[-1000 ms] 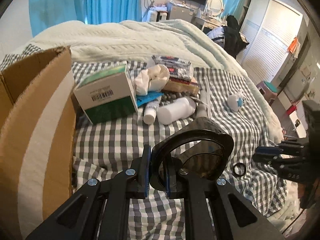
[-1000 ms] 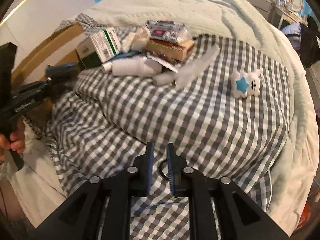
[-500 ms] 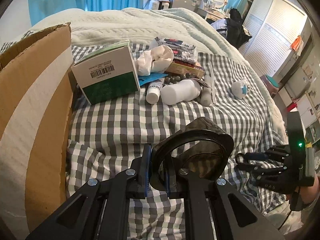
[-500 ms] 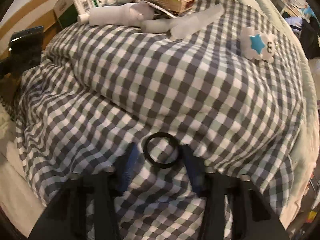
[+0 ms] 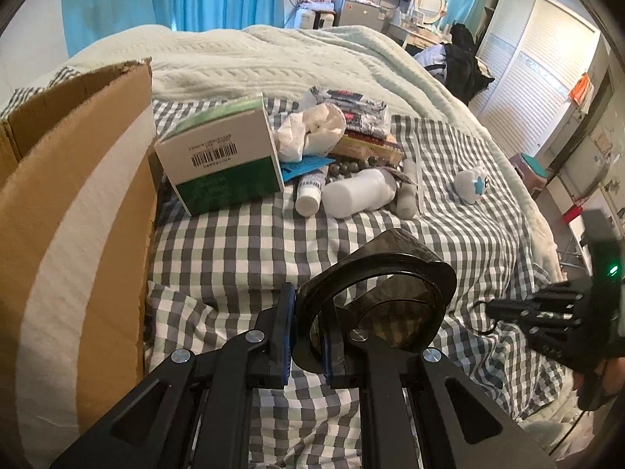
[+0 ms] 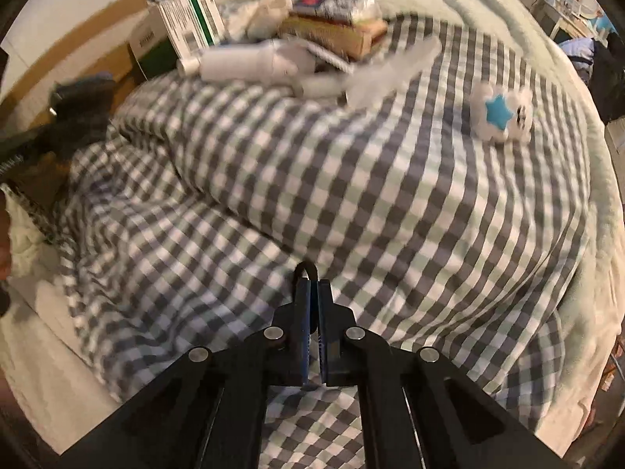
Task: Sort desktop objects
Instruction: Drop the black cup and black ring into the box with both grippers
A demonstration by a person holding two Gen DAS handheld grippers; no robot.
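My left gripper is shut on the rim of a dark round container, held above the checked cloth. My right gripper is shut on a thin black ring; only the ring's top loop shows above the fingertips. The right gripper also shows in the left wrist view at the right edge. A pile of objects lies at the back: a green and white box, a white bottle, a small tube, white cloth.
A large cardboard box stands at the left. A white toy with a blue star lies on the cloth to the right. A flat brown box with a packet on top sits in the pile. Pale green blanket lies behind.
My right gripper opened around the black ring, then shut on it and lifted slightly. The left gripper keeps hold of the dark container and has shifted little.
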